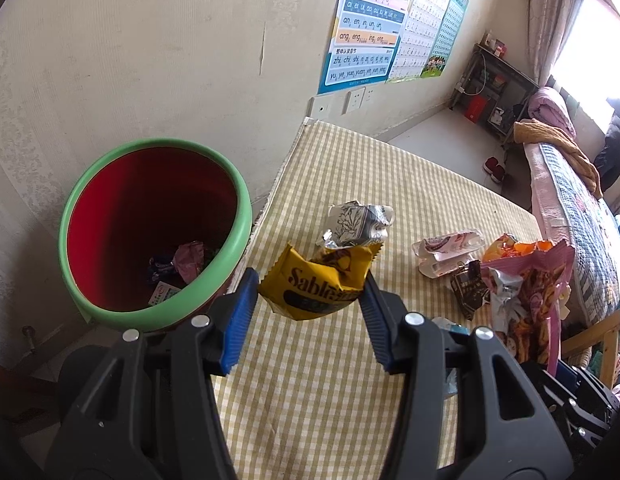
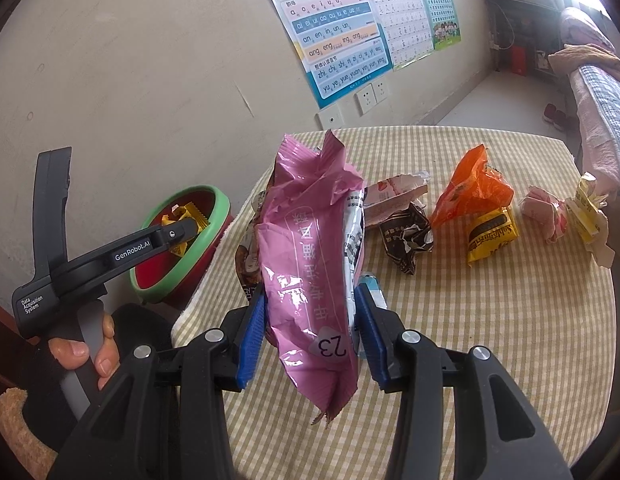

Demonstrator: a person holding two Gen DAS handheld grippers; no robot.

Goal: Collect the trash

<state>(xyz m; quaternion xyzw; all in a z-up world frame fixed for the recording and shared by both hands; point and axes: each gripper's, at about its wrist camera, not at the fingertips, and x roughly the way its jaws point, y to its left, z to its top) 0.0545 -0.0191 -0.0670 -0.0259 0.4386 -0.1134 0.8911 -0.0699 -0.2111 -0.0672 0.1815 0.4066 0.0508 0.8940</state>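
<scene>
Left wrist view: the left tongs (image 1: 310, 292) are pinching the yellow wrapper (image 1: 320, 284), just right of the green-rimmed bin (image 1: 157, 236). I'd carry it fully over the rim before letting go.

Right wrist view: the right tongs (image 2: 310, 328) are clamped on the pink bag (image 2: 310, 264), over the counter (image 2: 490, 340), well right of the bin.

Home bedroom: bed (image 1: 570, 208), pinyin posters (image 1: 366, 28).

Black grippers, blue ribbed fingers (image 1: 239, 316)
</scene>
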